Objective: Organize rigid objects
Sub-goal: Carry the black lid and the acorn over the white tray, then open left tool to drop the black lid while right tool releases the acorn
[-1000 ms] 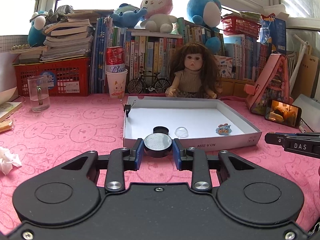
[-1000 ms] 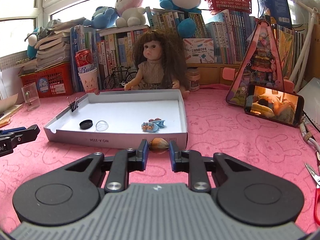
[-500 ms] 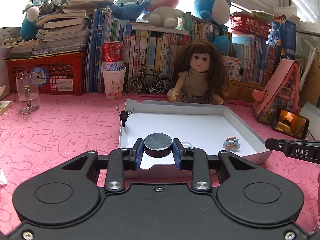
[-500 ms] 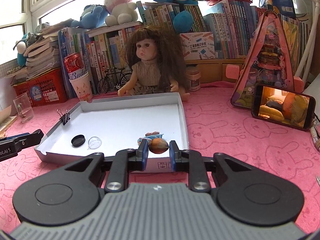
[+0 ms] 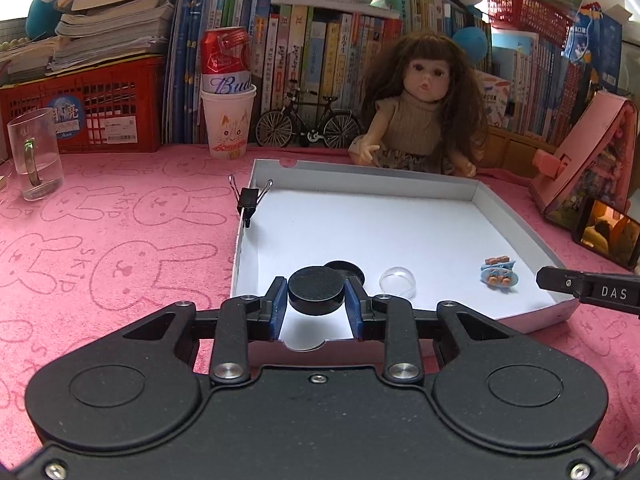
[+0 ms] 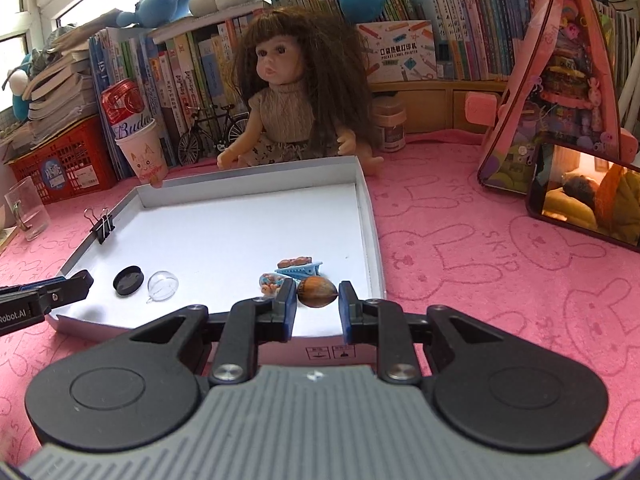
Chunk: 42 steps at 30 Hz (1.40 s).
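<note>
The black disc (image 5: 316,290) clamped in my left gripper (image 5: 316,300) and the brown nut (image 6: 317,292) pinched in my right gripper (image 6: 318,300) now hang over the white tray (image 5: 516,216), having crossed its near wall since a second ago.

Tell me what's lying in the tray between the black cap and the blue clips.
Only the clear dome lies between the black cap and blue clips, seen in the right wrist view.
</note>
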Each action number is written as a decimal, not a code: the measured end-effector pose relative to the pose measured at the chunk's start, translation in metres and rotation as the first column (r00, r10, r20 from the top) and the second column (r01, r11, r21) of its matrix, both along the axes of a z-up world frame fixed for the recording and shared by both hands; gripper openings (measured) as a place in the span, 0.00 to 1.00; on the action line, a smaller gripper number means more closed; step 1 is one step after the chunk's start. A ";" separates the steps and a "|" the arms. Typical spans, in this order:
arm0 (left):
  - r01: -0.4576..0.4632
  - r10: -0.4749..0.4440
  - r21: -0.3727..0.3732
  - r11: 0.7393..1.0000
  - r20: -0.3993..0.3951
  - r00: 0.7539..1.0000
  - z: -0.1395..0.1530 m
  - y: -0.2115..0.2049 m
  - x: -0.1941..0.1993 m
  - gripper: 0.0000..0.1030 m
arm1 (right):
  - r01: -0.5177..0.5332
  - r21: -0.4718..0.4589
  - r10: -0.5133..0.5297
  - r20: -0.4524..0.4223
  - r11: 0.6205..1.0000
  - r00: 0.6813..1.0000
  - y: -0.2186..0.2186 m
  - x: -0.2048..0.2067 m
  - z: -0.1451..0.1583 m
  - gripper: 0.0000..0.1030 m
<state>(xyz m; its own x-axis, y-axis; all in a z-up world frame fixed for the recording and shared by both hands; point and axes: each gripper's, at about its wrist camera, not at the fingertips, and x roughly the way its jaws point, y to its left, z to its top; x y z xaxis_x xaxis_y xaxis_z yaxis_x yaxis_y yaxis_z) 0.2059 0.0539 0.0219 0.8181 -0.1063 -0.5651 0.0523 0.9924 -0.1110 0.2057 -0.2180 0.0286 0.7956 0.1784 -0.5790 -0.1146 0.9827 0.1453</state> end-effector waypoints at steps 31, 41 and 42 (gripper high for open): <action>-0.039 0.041 0.091 0.995 -0.011 0.999 -0.017 -0.017 0.044 0.29 | -0.014 -0.039 0.013 -0.027 0.999 1.000 0.009 0.030 -0.013 0.29; -0.011 0.008 0.073 0.997 0.046 0.999 -0.001 -0.019 0.025 0.58 | -0.034 -0.021 0.035 0.022 0.999 0.999 0.011 0.018 -0.003 0.67; -0.006 0.003 0.073 0.997 0.052 0.999 0.001 -0.020 0.023 0.60 | -0.035 -0.018 0.036 0.024 0.999 0.999 0.011 0.016 -0.002 0.70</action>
